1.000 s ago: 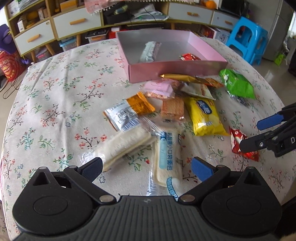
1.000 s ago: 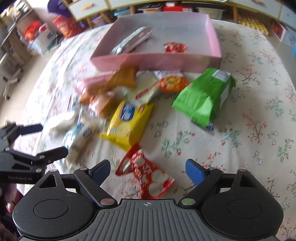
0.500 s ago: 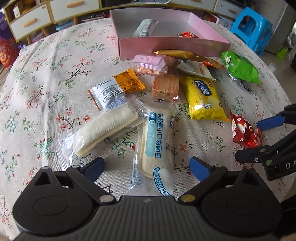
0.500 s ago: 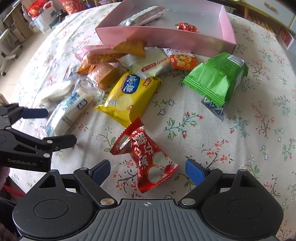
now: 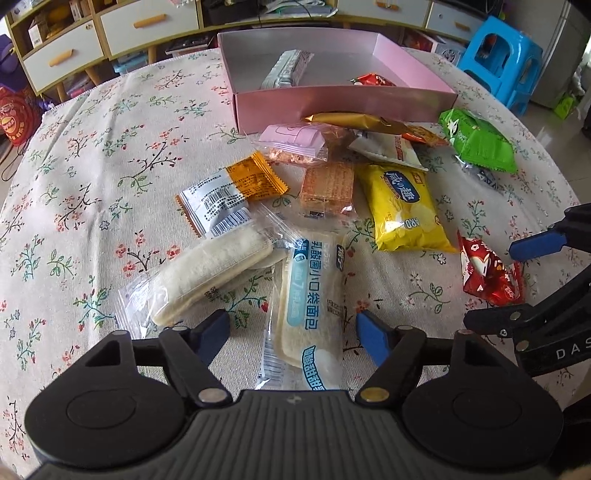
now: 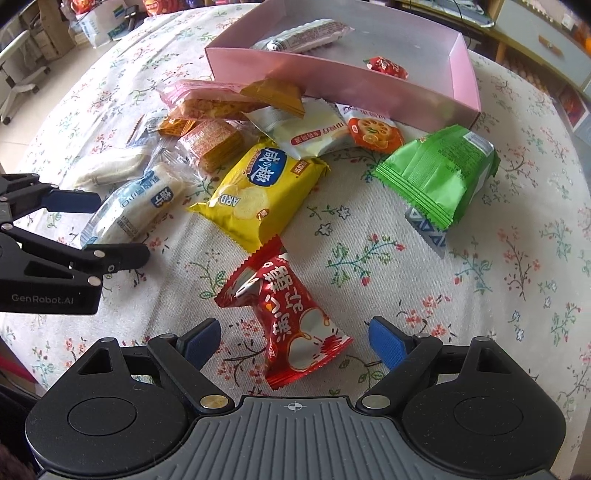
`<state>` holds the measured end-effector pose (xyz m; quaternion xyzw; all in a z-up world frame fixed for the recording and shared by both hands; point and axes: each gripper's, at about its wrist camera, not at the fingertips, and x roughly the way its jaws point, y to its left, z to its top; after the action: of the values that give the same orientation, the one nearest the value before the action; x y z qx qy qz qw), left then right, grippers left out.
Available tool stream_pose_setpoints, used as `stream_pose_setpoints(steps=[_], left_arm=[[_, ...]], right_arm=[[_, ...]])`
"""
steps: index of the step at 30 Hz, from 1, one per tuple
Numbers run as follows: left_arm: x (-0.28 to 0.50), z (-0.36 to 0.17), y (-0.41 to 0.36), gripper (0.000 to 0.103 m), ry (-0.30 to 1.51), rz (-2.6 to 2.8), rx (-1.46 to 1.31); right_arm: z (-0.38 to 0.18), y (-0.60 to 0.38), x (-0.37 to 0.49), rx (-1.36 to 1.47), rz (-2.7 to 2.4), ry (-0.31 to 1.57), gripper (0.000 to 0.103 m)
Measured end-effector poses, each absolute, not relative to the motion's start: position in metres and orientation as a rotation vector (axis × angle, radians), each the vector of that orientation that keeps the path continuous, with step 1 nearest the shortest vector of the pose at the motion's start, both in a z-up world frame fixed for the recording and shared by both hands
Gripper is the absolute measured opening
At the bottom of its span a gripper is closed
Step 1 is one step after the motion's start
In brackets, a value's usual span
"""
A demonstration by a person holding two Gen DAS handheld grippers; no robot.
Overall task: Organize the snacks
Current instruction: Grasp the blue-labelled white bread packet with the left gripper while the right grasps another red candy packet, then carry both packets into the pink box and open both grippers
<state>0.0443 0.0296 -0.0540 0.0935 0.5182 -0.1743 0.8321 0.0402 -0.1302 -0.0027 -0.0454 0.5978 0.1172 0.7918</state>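
Only right wrist shows orange biscuit packet [image 6: 375,129] fully.

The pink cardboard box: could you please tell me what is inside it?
Inside the pink cardboard box: a long silver-wrapped snack and a small red packet. Its near wall hides some floor.

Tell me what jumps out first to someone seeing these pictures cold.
The heap of bright snack packets on the flowered tablecloth: a yellow cracker bag at its centre and a green bag off to the right. Behind them stands the pink box, holding only a silver-wrapped bar and a small red packet. Up close, the open right gripper straddles a red packet, and the open left gripper a bread roll pack.
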Motion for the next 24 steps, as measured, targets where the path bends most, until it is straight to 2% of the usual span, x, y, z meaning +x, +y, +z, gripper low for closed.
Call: stream_pose_setpoints(steps=[1, 3, 6, 8, 12, 14, 24], left_arm=[[0.044, -0.054, 0.029, 0.068, 1.094, -0.369, 0.202], [0.044, -0.052, 0.028, 0.057, 1.083, -0.37, 0.209], [0.044, -0.05, 0.026, 0.047, 1.081, -0.376, 0.204], [0.044, -0.049, 0.026, 0.041, 1.082, -0.385, 0.202], [0.043, -0.048, 0.025, 0.035, 1.077, -0.396, 0.207], [0.044, -0.048, 0.026, 0.032, 1.082, -0.401, 0.201], [0.039, -0.027, 0.034, 0.027, 1.087, -0.466, 0.138]], right_arm=[[-0.002, -0.13, 0.04, -0.099, 0.253, 1.284, 0.087], [-0.001, -0.13, 0.041, -0.106, 0.258, 1.275, 0.087], [0.0, -0.13, 0.041, -0.118, 0.265, 1.269, 0.077], [-0.001, -0.13, 0.041, -0.124, 0.268, 1.274, 0.066], [0.0, -0.129, 0.039, -0.152, 0.271, 1.253, 0.055], [0.001, -0.129, 0.038, -0.159, 0.275, 1.245, 0.043], [0.014, -0.137, 0.038, -0.109, 0.299, 1.223, 0.039]])
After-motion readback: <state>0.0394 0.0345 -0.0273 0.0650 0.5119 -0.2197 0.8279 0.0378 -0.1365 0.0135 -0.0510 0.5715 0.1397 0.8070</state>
